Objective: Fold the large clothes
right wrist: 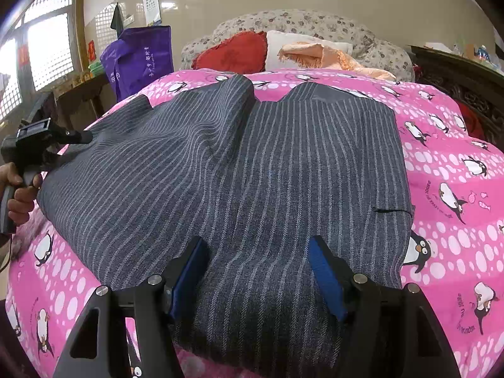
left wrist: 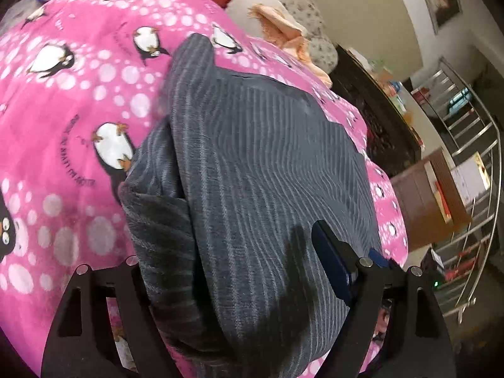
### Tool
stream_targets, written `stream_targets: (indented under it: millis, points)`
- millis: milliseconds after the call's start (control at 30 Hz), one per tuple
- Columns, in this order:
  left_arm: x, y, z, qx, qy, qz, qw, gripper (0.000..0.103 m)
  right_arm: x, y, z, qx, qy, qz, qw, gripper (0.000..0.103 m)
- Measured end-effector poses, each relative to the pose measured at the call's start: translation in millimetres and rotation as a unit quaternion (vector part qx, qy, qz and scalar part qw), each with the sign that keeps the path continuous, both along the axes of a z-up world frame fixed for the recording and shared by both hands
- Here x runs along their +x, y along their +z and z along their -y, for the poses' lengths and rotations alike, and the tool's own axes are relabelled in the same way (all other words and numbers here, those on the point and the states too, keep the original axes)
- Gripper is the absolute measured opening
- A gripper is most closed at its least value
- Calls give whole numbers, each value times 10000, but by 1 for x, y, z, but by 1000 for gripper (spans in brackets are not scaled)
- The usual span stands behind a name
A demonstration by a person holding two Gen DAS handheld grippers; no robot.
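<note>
Looks like an early stage of folding: grey striped garment (right wrist: 252, 163) spread wide over the pink penguin bedspread (right wrist: 456, 189), lying mostly flat, two dark lobes at twelve o'clock pointing toward the pillows, near hem at six o'clock. Only the side at nine o'clock lifted and partly rolled inward (seen from the left wrist as a thick doubled ridge); no finished fold anywhere, so most of the work probably remains.

Heavy woven cloth, charcoal with thin pale stripes, a shallow crease running down the middle, a small slit or pocket edge near three o'clock.

Right tool (right wrist: 258, 271) spread wide, blue pads either side of the near hem at six o'clock, gripping nothing. Left tool (left wrist: 239, 283) at the garment's nine o'clock edge, held in a hand (right wrist: 19, 195); cloth bunched between its fingers, one blue pad showing, the other hidden behind fabric, so cannot tell whether clamped or merely standing apart around the fold.
</note>
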State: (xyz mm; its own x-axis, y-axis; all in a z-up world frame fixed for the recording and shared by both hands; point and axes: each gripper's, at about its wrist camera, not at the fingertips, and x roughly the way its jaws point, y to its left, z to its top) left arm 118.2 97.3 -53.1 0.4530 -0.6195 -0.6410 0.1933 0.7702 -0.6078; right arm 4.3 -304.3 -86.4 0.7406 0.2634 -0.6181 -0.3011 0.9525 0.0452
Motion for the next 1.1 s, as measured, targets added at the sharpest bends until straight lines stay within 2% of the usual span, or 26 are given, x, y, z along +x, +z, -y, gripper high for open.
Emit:
stream_targets:
  millis: [133,167,300,333,367,400,433,467,567,633,733,767,833,933,1000,1100]
  points:
    - [5,-6,3,497,-35,-113,9987,81,0,0,0,6,3,-3,10000,66]
    - [6,-6,6,575,-53,-78,9983,81,0,0,-1,1,1,-2,10000,66]
    - [8,-6,21,1283,-109,110,9916,78,0,0,-1,0,1,-2,10000,66]
    - [6,-5,25,1447,-103,155,9893,73,0,0,0,1,1,-1,10000,66]
    - [4,-5,29,1596,-110,207,9869,58,0,0,0,4,2,0,10000,66]
    - [3,-6,31,1675,-145,242,9855,49,0,0,-1,4,3,0,10000,66]
    - [2,-8,32,1621,-194,228,9863,34,0,0,-1,4,2,0,10000,66]
    - [1,-8,32,1561,-252,233,9871,24,0,0,-1,2,2,0,10000,66]
    - [-3,-3,41,1668,-381,330,9847,16,0,0,-1,6,0,-1,10000,66]
    - [-3,11,37,1300,-381,393,9900,14,0,0,0,3,-7,-2,10000,66]
    - [0,40,35,292,-466,388,9977,14,1,2,1,41,2,-50,10000,66]
    - [2,49,39,19,-494,354,9982,14,2,5,1,68,-2,-82,9999,66]
    - [4,64,51,-267,-545,335,9976,14,0,18,9,304,-32,-85,9995,62]
    - [11,82,80,-698,-552,279,9956,14,-15,44,39,718,-464,347,9957,62]
    - [16,91,97,-968,-434,226,9941,14,-23,50,61,553,-891,530,9931,62]
    - [24,95,124,-1258,-231,137,9917,13,-23,34,97,-296,-1725,335,9840,62]
